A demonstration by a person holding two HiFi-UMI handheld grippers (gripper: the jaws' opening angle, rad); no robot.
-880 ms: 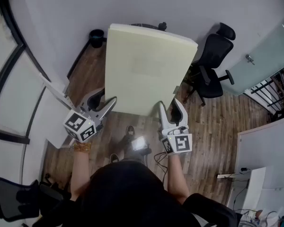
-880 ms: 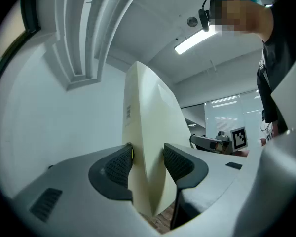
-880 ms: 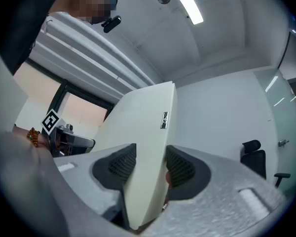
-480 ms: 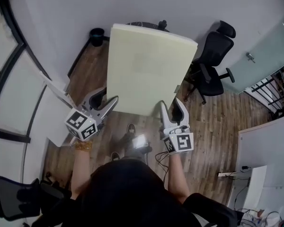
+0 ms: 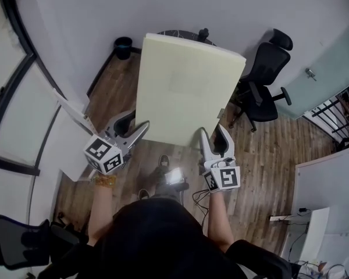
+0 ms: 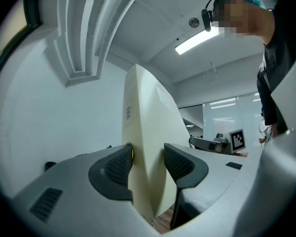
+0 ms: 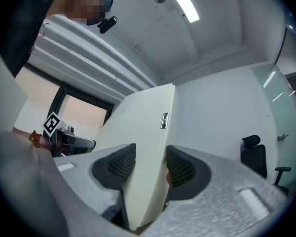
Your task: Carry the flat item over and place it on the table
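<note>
A thick, pale yellow foam slab (image 5: 183, 89) is held flat above the wooden floor, seen from above in the head view. My left gripper (image 5: 132, 128) grips its near left corner, jaws shut on the slab's edge (image 6: 143, 162). My right gripper (image 5: 214, 136) grips the near right corner, its pads pressed on both faces of the slab (image 7: 145, 172). In both gripper views the slab rises away from the jaws toward the ceiling. No table shows under the slab.
A black office chair (image 5: 266, 86) stands right of the slab. A small black bin (image 5: 123, 45) sits by the wall at the far left. A white panel (image 5: 75, 118) leans at the left. A glass door (image 5: 331, 63) is at the far right.
Both grippers and the slab have shifted slightly to the right and toward me in the head view. The grips are unchanged.
</note>
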